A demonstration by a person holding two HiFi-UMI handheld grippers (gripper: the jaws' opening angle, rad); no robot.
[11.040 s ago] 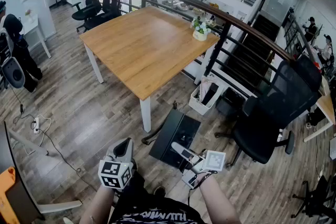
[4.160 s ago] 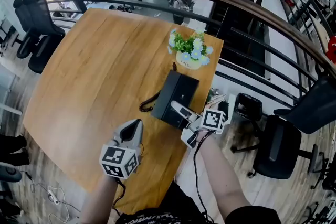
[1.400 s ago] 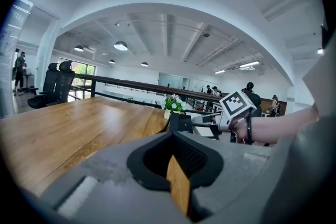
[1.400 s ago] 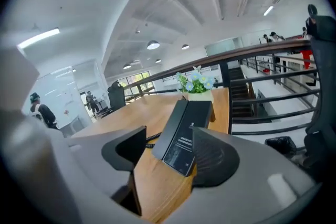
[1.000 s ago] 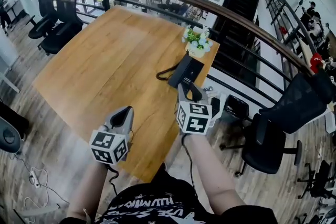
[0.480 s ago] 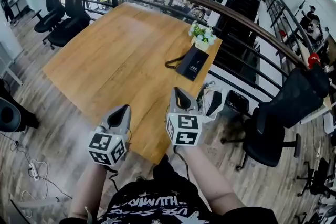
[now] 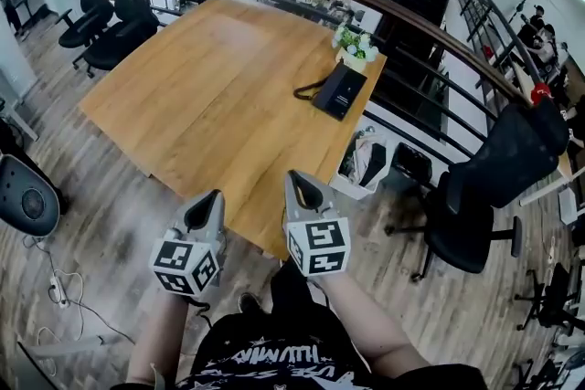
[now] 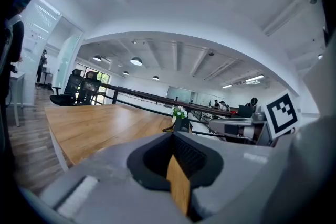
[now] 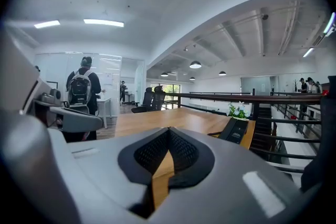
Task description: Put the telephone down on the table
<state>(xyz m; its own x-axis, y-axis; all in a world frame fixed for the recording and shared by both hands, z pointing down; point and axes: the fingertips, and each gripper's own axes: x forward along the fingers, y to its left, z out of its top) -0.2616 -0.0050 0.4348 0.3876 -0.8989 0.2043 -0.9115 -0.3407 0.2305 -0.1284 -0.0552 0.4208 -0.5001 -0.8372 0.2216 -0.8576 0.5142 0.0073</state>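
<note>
The black telephone [image 7: 340, 90] lies on the wooden table [image 7: 219, 78] near its far right corner, its coiled cord trailing left, beside a small pot of flowers [image 7: 356, 46]. Both grippers hang off the table's near edge, well short of the phone. My left gripper [image 7: 213, 195] is shut with nothing in it, and my right gripper [image 7: 292, 175] is shut and empty too. The left gripper view shows the jaws [image 8: 173, 136] closed, with the telephone [image 8: 182, 124] small in the distance. In the right gripper view the gripper [image 9: 168, 129] points toward the telephone [image 9: 234, 129].
A dark railing [image 7: 411, 18] runs behind the table. Under the table's right end stands a white bin [image 7: 361, 162], with a black office chair [image 7: 480, 187] to its right. More chairs [image 7: 101, 18] stand at the far left. A person with a backpack [image 9: 83, 92] stands at the left.
Both grippers have drawn back from the table toward the person. The right gripper was close to the telephone a second ago and is now far from it. The phone stays on the table.
</note>
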